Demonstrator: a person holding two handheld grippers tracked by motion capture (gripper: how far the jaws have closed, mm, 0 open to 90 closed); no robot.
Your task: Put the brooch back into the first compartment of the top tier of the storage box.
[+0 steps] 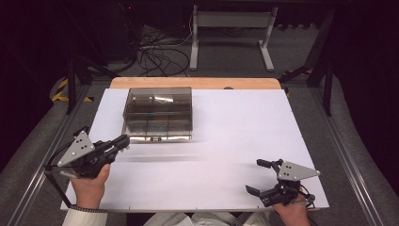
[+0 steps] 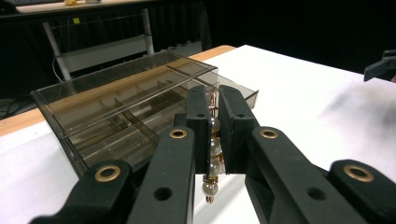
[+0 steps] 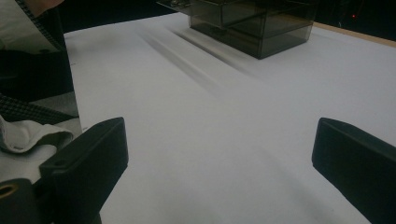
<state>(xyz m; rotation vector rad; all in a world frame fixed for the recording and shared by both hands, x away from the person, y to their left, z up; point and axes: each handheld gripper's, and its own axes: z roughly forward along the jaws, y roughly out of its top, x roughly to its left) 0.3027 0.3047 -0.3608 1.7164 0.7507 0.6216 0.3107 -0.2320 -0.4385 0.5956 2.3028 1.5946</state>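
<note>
A smoky clear plastic organiser box [image 1: 157,113] with several compartments stands at the back left of the white table top; the same box [image 2: 126,114] rises just ahead of the left jaws. My left gripper [image 1: 123,141] hovers at the box's near left corner. It is shut on a string of pearl beads [image 2: 213,154] with copper links, which hangs upright between the pads. My right gripper [image 1: 258,176] rests near the table's front right edge, its jaws wide apart with nothing between them. The box [image 3: 252,21] lies far off in the right gripper view.
The white table top [image 1: 226,132] spreads wide between the box and the right gripper. A wooden strip [image 1: 195,83] runs along the far edge. Beyond stand a white frame [image 1: 230,33], floor cables [image 1: 160,54] and dark stands. A person's sleeve [image 3: 32,84] sits at the left.
</note>
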